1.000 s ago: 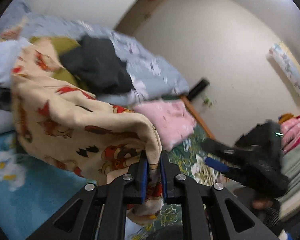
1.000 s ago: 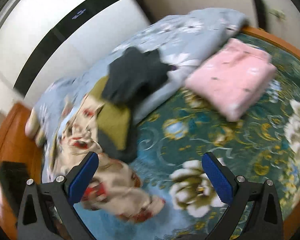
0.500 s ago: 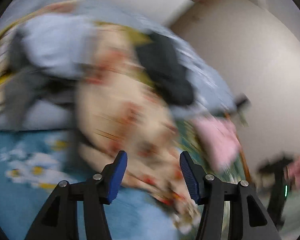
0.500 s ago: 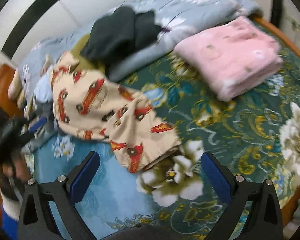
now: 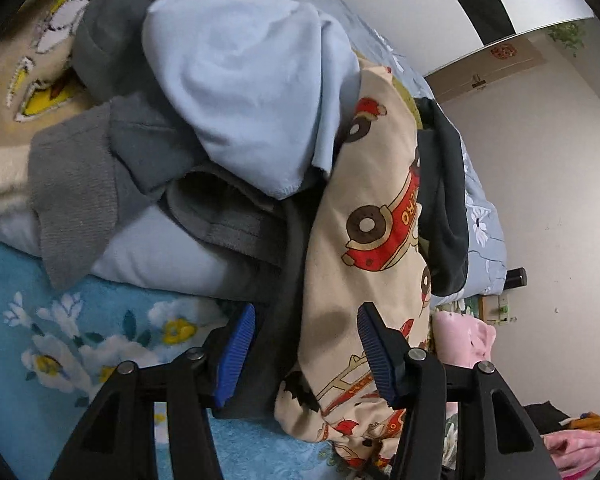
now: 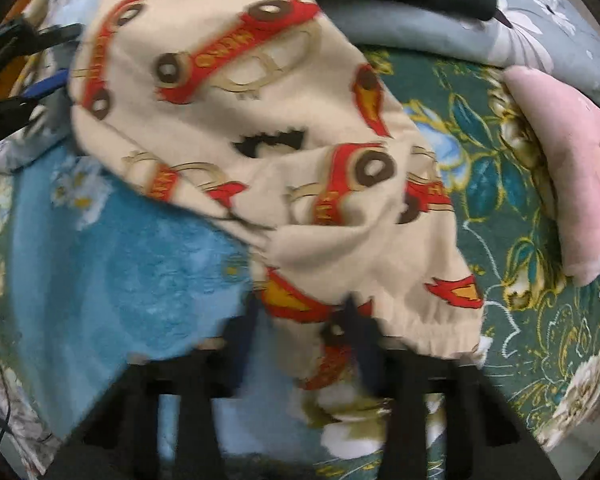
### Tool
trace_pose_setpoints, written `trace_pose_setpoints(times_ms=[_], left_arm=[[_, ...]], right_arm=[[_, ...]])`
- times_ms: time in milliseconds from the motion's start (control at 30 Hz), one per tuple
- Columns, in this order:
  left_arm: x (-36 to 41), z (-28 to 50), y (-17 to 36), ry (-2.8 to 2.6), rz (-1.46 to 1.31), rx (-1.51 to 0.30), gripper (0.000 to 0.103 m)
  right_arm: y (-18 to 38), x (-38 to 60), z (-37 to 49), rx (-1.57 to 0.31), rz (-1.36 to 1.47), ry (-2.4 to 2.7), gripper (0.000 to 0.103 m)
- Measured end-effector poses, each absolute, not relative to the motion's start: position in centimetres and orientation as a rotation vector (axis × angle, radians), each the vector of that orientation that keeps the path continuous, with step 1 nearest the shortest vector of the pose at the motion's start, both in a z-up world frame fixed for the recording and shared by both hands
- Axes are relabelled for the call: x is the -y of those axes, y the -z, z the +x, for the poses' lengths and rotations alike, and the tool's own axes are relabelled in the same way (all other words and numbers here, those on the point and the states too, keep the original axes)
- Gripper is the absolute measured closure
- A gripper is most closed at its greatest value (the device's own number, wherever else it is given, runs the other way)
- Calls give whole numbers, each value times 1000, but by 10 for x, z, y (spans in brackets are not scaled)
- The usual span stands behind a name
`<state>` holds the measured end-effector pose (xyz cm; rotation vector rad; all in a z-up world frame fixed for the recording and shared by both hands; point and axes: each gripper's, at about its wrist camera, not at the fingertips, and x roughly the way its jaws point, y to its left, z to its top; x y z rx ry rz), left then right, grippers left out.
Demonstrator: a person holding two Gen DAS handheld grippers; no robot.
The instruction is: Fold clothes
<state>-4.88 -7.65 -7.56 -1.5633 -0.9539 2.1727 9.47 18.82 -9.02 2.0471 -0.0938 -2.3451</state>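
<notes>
A cream garment printed with red cars (image 6: 260,120) lies crumpled on the bed, its gathered hem toward me. My right gripper (image 6: 300,344) points straight down over that hem. Its jaws are closing with the hem between them, and a gap still shows by the left finger; the fingers are blurred. In the left wrist view the same garment (image 5: 372,200) runs down the side of a clothes pile. My left gripper (image 5: 306,346) stands half open around its lower fold and a strip of dark grey cloth (image 5: 288,280). The pads do not press on either.
A light blue garment (image 5: 240,60) and a grey knit one (image 5: 80,192) are heaped at the left, with a dark garment (image 5: 444,208) behind the cream one. A folded pink blanket (image 6: 572,168) lies at the right on the green floral bedspread (image 6: 500,220). Blue floral blanket (image 6: 120,260) spreads underneath.
The left gripper let go of the cream garment, opened and dropped to the pile's base. The garment fell onto the bed. The right gripper came down over its hem and its jaws narrowed.
</notes>
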Motion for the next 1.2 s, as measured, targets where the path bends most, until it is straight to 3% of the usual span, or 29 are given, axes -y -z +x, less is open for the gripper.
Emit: trace_pose_setpoints(times_ms=[67, 133, 200, 300, 600, 833, 1000, 1200], left_arm=[[74, -49, 76, -2134, -1544, 975, 50], [72, -52, 76, -2103, -1533, 997, 60], [72, -52, 76, -2097, -1537, 1010, 86], [74, -49, 71, -2132, -1526, 1017, 98], [98, -8, -3, -2193, -1317, 1042, 100], [143, 80, -63, -2373, -1187, 900, 100], [188, 136, -74, -2443, -1136, 979, 100], [191, 126, -126, -2559, -963, 981, 100]], right_arm=[[81, -202, 98, 138, 2017, 2417, 94], [71, -216, 101, 182, 1984, 2489, 96], [57, -233, 106, 227, 1949, 2564, 97], [37, -259, 117, 277, 1905, 2657, 97], [-24, -292, 135, 332, 1749, 2847, 97], [-85, -255, 159, 151, 1524, 2883, 97], [-89, -222, 160, 70, 1483, 2853, 97], [-122, -201, 131, -61, 1397, 2926, 98]])
